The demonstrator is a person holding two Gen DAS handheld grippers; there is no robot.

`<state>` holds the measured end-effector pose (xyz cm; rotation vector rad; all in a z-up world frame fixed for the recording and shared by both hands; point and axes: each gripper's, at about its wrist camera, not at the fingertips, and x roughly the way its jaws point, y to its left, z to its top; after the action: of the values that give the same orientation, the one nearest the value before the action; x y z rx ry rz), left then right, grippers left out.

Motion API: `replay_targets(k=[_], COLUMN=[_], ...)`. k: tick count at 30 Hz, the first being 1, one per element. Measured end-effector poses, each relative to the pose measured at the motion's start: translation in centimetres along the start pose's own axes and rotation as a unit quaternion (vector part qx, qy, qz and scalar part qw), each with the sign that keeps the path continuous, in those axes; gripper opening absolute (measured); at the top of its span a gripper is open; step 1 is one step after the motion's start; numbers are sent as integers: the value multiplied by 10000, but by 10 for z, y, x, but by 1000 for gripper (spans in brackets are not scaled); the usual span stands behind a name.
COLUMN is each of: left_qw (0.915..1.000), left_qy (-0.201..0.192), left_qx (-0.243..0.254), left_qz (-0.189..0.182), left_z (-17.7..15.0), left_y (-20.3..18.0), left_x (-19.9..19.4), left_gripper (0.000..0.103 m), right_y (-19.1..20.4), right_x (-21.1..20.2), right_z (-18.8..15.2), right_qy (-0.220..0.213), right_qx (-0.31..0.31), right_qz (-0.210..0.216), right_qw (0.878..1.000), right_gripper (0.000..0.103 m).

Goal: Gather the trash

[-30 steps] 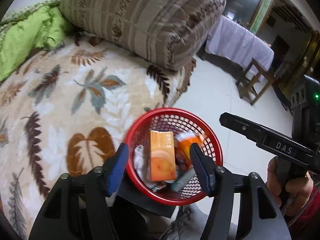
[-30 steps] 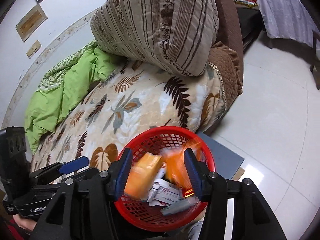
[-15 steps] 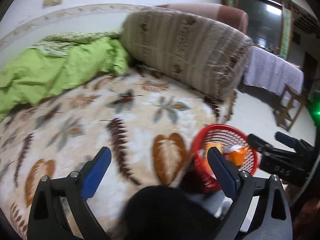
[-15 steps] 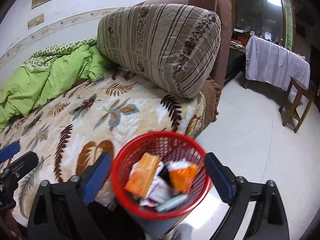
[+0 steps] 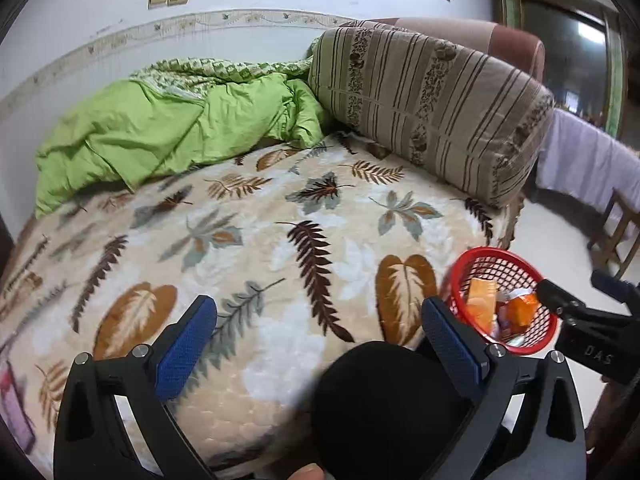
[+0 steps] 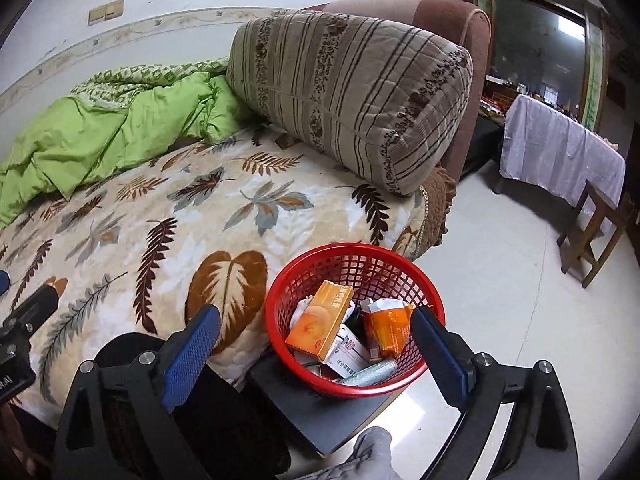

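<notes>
A red mesh basket (image 6: pixel 354 250) stands on a dark grey board (image 6: pixel 320 412) beside the bed. In it lie an orange box (image 6: pixel 322 326), an orange packet (image 6: pixel 386 326), a white carton (image 6: pixel 348 354) and other scraps. My right gripper (image 6: pixel 316 314) hangs open over the basket's near side with nothing between its fingers. My left gripper (image 5: pixel 316 308) is over the leaf-patterned blanket (image 5: pixel 280 248), its jaws still opening and empty. The basket (image 5: pixel 496 252) sits to its right, next to the right gripper (image 5: pixel 580 320).
A striped pillow (image 6: pixel 352 96) and a green quilt (image 5: pixel 168 128) lie at the back of the bed. A wooden stool (image 6: pixel 592 232) and a cloth-covered table (image 6: pixel 560 152) stand on the pale floor at right. A pink thing (image 5: pixel 14 412) shows at the far left edge.
Both grippers have opened wide and drawn back from the basket, leaving the orange box and packet inside. The left view has swung left across the bed.
</notes>
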<state>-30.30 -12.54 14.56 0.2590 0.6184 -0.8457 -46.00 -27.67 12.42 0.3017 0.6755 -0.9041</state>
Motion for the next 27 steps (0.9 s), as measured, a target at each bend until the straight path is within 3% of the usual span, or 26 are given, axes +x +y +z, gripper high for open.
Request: replay_targets(k=[27], left_qw=[9989], left_qy=[-87], left_qx=[192], left_qz=[409], left_z=[-4], left_y=[-7], left_x=[-3], left_gripper=[101], right_y=[4], right_x=[4], right_z=[-3], right_qy=[117], right_qx=[-55], right_qz=[108], right_qw=[9999], right_gripper=[97])
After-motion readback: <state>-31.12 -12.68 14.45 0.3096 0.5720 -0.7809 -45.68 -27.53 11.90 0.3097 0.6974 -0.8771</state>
